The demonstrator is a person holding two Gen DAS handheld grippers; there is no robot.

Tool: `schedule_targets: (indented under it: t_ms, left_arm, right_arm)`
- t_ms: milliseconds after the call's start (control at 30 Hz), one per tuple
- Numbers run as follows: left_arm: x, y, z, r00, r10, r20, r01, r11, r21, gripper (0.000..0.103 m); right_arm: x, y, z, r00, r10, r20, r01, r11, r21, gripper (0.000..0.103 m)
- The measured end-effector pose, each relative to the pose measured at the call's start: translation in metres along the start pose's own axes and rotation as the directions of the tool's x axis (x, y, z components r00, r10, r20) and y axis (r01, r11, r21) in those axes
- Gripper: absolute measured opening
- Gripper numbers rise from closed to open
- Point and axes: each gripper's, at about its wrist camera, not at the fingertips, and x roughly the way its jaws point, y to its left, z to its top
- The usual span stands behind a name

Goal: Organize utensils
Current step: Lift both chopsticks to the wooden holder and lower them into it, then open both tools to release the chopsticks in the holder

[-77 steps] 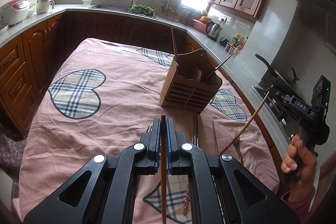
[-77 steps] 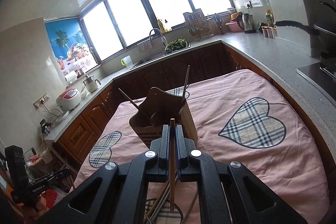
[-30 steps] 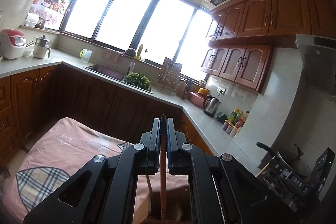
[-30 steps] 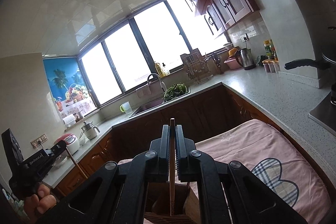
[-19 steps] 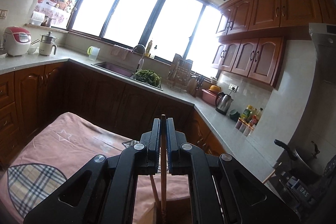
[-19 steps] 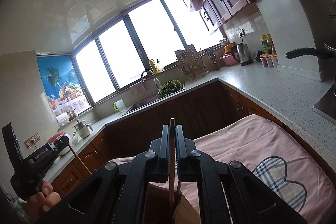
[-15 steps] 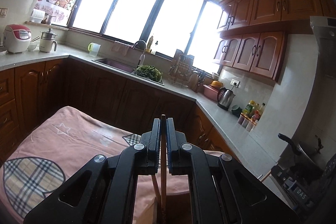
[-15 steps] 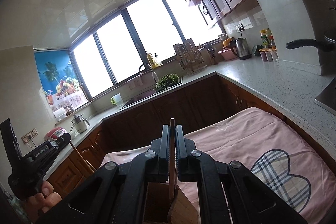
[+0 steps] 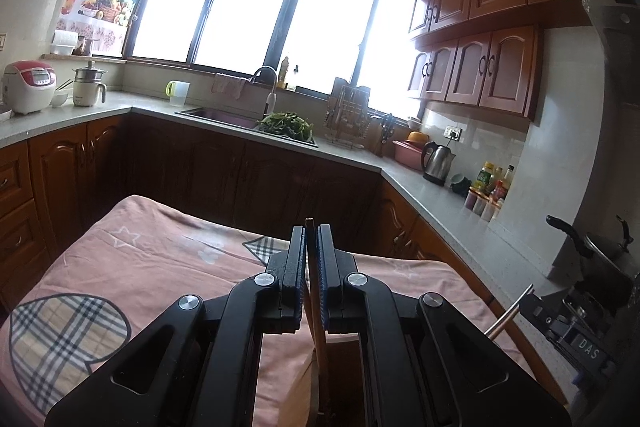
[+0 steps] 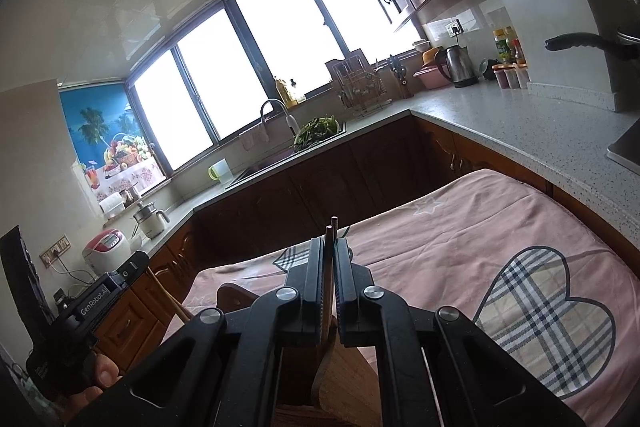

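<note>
1. The left gripper is pressed shut on a chopstick, a thin wooden stick clamped between the blue pads with its tip poking just past the jaws. Its lower length runs down toward the holder, the wooden caddy directly under the gripper.
2. The right gripper likewise pinches a second chopstick, upright between its jaws, right above the holder's curved wooden back.
3. Handling, as I judge it: each chopstick is light, stiff and smooth, so it can pivot or slip in a narrow pinch. A hold near the upper third, as here, leaves the long lower end free to steer into the holder. A simple release should drop it; no force is called for.
4. The holder looks like slatted wood, rigid and steady on the pink cloth, though a sideways knock from a stick could nudge it.
5. Hidden: in both views the gripper bodies cover most of the holder, so its compartments and which one each stick is over cannot be made out. Whether either lower end is already inside is unclear.
6. At the holder's left in the right wrist view, a hand holding the other gripper's handle is cut off by the frame edge.
</note>
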Motion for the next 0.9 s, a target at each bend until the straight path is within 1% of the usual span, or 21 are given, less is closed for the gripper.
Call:
schedule_targets:
  t_ms: [133, 200, 333, 367, 400, 433, 467, 500, 533, 567, 633, 700, 767, 833, 867, 900]
  left_arm:
    - [-0.001, -0.004, 0.001, 1.000, -0.005, -0.009, 0.005, 1.000, 0.021, 0.005]
    - [-0.001, -0.005, 0.002, 1.000, -0.010, -0.016, 0.010, 1.000, 0.024, 0.005]
    - [-0.002, -0.008, 0.005, 0.999, -0.026, -0.030, 0.026, 0.999, 0.025, 0.005]
    - [-0.003, -0.009, 0.006, 0.999, -0.024, -0.032, 0.025, 0.999, 0.029, 0.006]
    - [-0.003, -0.010, 0.006, 0.999, -0.023, -0.037, 0.025, 0.999, 0.031, 0.011]
    - [-0.003, -0.009, 0.006, 0.999, -0.025, -0.041, 0.026, 0.999, 0.029, 0.015]
    - [-0.003, -0.009, 0.007, 0.999, -0.026, -0.042, 0.027, 0.999, 0.024, 0.022]
    - [-0.004, -0.008, 0.008, 0.999, -0.025, -0.041, 0.025, 1.000, 0.018, 0.028]
    - [-0.006, -0.007, 0.008, 0.999, -0.024, -0.040, 0.025, 1.000, 0.013, 0.030]
    - [-0.007, -0.006, 0.008, 0.999, -0.025, -0.040, 0.026, 1.000, 0.008, 0.033]
    - [-0.008, -0.004, 0.008, 0.999, -0.023, -0.046, 0.023, 1.000, 0.004, 0.039]
    - [-0.008, -0.004, 0.008, 0.998, -0.021, -0.059, 0.021, 1.000, 0.003, 0.051]
    - [-0.011, -0.003, 0.008, 0.998, -0.022, -0.066, 0.022, 1.000, 0.003, 0.055]
    - [-0.016, -0.001, 0.008, 0.997, -0.023, -0.074, 0.024, 1.000, 0.006, 0.065]
    - [-0.020, 0.000, 0.007, 0.996, -0.018, -0.083, 0.019, 1.000, 0.007, 0.078]
    - [-0.024, 0.002, 0.007, 0.996, -0.012, -0.092, 0.013, 1.000, 0.004, 0.087]
  right_arm:
    - [-0.002, 0.003, 0.001, 1.000, -0.005, -0.010, 0.005, 1.000, -0.008, 0.005]
    - [-0.001, 0.005, 0.002, 1.000, -0.002, -0.025, 0.002, 1.000, -0.008, 0.010]
    - [0.002, 0.006, 0.002, 0.999, -0.003, -0.045, 0.003, 1.000, -0.006, 0.010]
    - [0.002, 0.007, 0.002, 0.999, -0.001, -0.049, 0.001, 1.000, -0.007, 0.011]
    - [0.002, 0.007, 0.002, 0.999, 0.001, -0.051, -0.001, 1.000, -0.006, 0.011]
    - [0.001, 0.007, 0.002, 0.999, 0.003, -0.052, -0.003, 1.000, -0.003, 0.015]
    - [0.000, 0.006, 0.003, 0.999, 0.006, -0.052, -0.006, 1.000, 0.001, 0.025]
    - [-0.002, 0.006, 0.004, 0.999, 0.008, -0.049, -0.008, 1.000, 0.005, 0.032]
    - [-0.004, 0.005, 0.004, 0.999, 0.010, -0.044, -0.010, 1.000, 0.008, 0.044]
    - [-0.007, 0.005, 0.005, 0.999, 0.013, -0.038, -0.012, 1.000, 0.009, 0.047]
    - [-0.012, 0.006, 0.006, 1.000, 0.012, -0.029, -0.012, 1.000, 0.010, 0.048]
    - [-0.016, 0.005, 0.007, 1.000, 0.013, -0.029, -0.013, 1.000, 0.019, 0.050]
    - [-0.019, 0.004, 0.008, 0.999, 0.016, -0.030, -0.016, 1.000, 0.025, 0.058]
    - [-0.024, 0.003, 0.007, 0.999, 0.018, -0.029, -0.017, 0.999, 0.030, 0.064]
    - [-0.028, 0.003, 0.007, 0.999, 0.022, -0.028, -0.021, 0.999, 0.034, 0.069]
    - [-0.031, 0.001, 0.006, 0.999, 0.028, -0.027, -0.027, 0.999, 0.040, 0.072]
